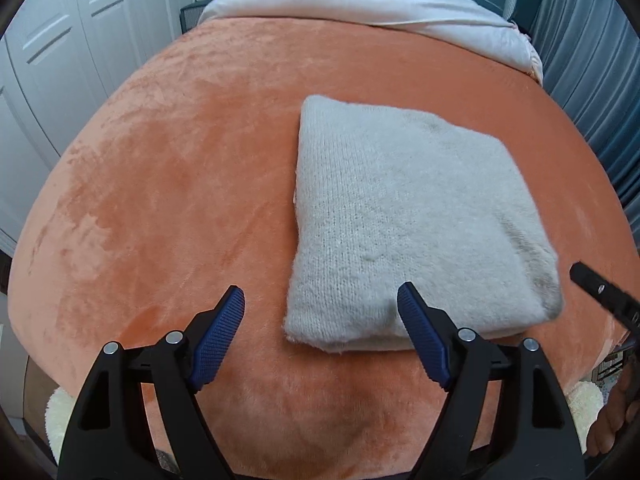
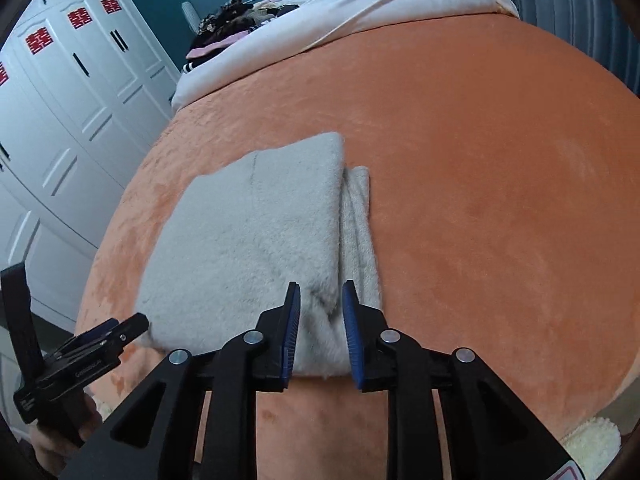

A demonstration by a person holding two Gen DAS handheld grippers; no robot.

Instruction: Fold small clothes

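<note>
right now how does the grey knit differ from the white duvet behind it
The grey knit is folded into a neat, fuzzy rectangle; the white duvet is smooth and loosely bunched. The knit lies near the cameras on the orange blanket, the duvet at its far end. Both rest on that blanket.
</note>
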